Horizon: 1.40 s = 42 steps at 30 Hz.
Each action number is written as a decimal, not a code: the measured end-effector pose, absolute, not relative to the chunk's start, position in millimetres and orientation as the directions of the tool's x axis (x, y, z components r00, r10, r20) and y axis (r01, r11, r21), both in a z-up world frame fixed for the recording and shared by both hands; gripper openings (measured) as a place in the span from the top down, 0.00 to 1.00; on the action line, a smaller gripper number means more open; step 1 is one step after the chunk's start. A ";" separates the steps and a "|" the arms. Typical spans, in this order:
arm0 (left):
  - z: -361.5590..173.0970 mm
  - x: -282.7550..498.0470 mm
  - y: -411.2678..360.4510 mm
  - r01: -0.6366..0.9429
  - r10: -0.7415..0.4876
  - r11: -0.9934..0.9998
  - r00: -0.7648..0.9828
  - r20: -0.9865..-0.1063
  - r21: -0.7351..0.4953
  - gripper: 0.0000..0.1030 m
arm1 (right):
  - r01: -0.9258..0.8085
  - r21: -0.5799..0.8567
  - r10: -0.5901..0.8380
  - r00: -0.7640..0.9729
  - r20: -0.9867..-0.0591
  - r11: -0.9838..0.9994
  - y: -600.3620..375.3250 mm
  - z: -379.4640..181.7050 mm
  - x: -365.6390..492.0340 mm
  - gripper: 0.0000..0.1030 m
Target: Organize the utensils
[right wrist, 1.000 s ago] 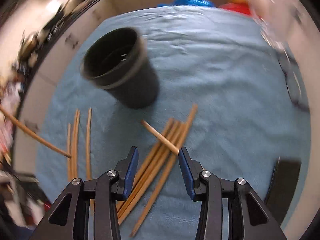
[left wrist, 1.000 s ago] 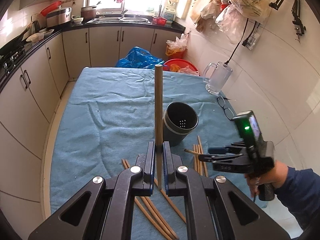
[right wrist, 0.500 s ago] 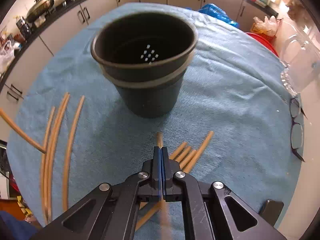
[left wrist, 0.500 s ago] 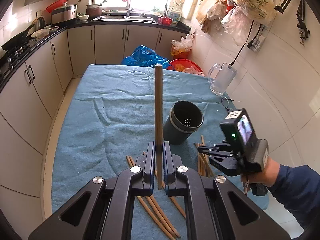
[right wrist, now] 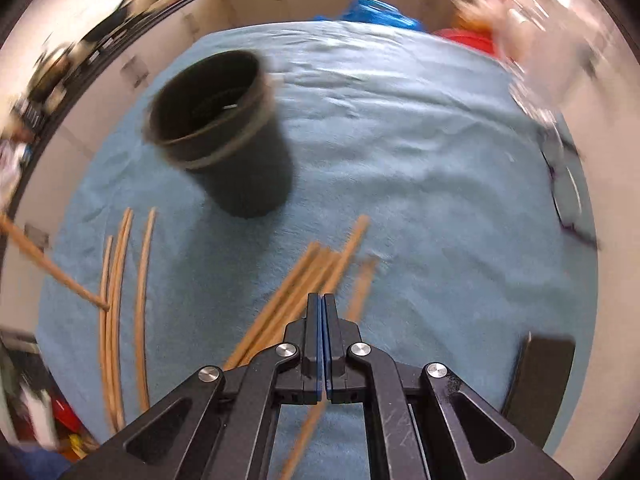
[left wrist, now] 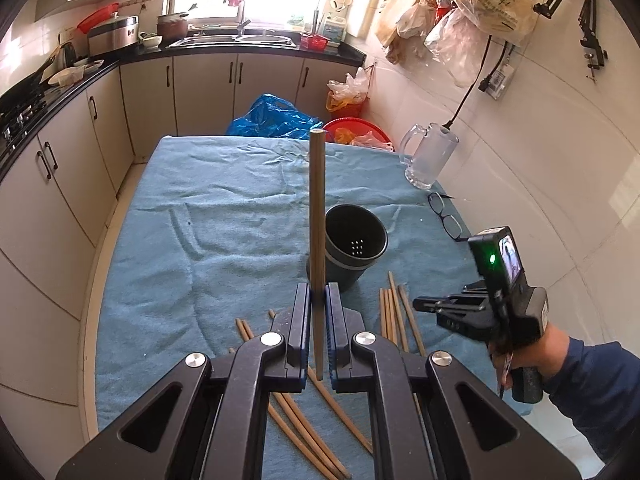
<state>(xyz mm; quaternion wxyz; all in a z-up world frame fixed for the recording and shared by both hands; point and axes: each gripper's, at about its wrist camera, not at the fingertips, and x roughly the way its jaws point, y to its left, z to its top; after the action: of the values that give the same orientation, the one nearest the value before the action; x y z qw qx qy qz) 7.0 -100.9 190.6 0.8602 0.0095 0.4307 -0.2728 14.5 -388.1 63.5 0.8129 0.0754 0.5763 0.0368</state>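
The left tongs (left wrist: 318, 320) are clenched on a single wooden chopstick (left wrist: 317, 216), which stands upright between the pads, its top reaching above the far edge of the blue-towelled surface (left wrist: 208, 248). Only the left wrist view shows this grip sharply, along with the dark perforated holder (left wrist: 352, 248) standing just behind the held stick, the glass mug (left wrist: 430, 156) and spectacles (left wrist: 444, 216) near the wall, and the right tongs (left wrist: 420, 305) carried by a hand (left wrist: 532, 350) in a dark blue sleeve, poised over a loose group of chopsticks (left wrist: 394, 312) to the right of the holder. The right wrist view is blurred, yet it alone shows the right tongs' (right wrist: 322, 300) blue pads pressed together with nothing visible between them, above the fanned chopsticks (right wrist: 312, 276). It also shows a second bundle of chopsticks (right wrist: 120, 280) lying to the left of the holder (right wrist: 224, 128), and the held chopstick (right wrist: 52, 272) slanting in from the left edge.
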 end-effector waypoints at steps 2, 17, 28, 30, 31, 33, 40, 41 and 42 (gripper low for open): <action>190.2 5.8 -100.2 0.480 -0.462 0.850 0.480 -0.746 -0.217 0.94 | 0.129 0.195 0.146 0.314 -0.938 0.972 -406.3 59.0 10.7 0.72; 188.9 5.4 -104.0 0.480 -0.458 0.851 0.476 -0.751 -0.214 0.94 | 0.137 0.135 0.097 0.253 -0.963 0.981 -395.6 34.9 20.5 0.92; 208.8 2.8 -114.5 0.527 -0.483 0.827 0.490 -0.725 -0.195 0.94 | 0.195 0.277 0.155 0.478 -0.865 0.941 -412.4 110.8 -21.6 0.93; 216.4 2.6 -117.2 0.539 -0.491 0.821 0.498 -0.715 -0.189 0.94 | 0.189 0.296 0.153 0.540 -0.828 0.936 -413.5 137.1 -31.5 0.93; 219.7 2.7 -117.6 0.544 -0.495 0.818 0.500 -0.711 -0.187 0.94 | 0.189 0.301 0.146 0.567 -0.811 0.935 -412.2 149.2 -35.8 0.93; 227.5 3.4 -120.1 0.553 -0.503 0.813 0.506 -0.701 -0.184 0.94 | 0.184 0.318 0.143 0.615 -0.775 0.930 -413.3 169.6 -46.3 0.93; 250.9 10.2 -128.4 0.571 -0.523 0.802 0.525 -0.671 -0.178 0.94 | 0.175 0.333 0.099 0.740 -0.665 0.927 -418.0 245.8 -52.6 0.93; 255.5 11.7 -129.6 0.573 -0.526 0.801 0.531 -0.665 -0.176 0.94 | 0.173 0.335 0.095 0.753 -0.651 0.926 -420.0 253.3 -54.4 0.93; 260.3 13.4 -130.8 0.575 -0.529 0.799 0.536 -0.657 -0.174 0.94 | 0.170 0.338 0.090 0.769 -0.633 0.925 -420.5 264.6 -53.3 0.93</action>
<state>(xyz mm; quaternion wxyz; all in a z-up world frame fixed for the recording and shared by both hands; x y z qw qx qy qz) 13.4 -130.8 260.3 0.8759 0.0319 0.3638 -0.3153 -53.3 -420.5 264.6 0.9207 0.1918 0.3393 -0.0217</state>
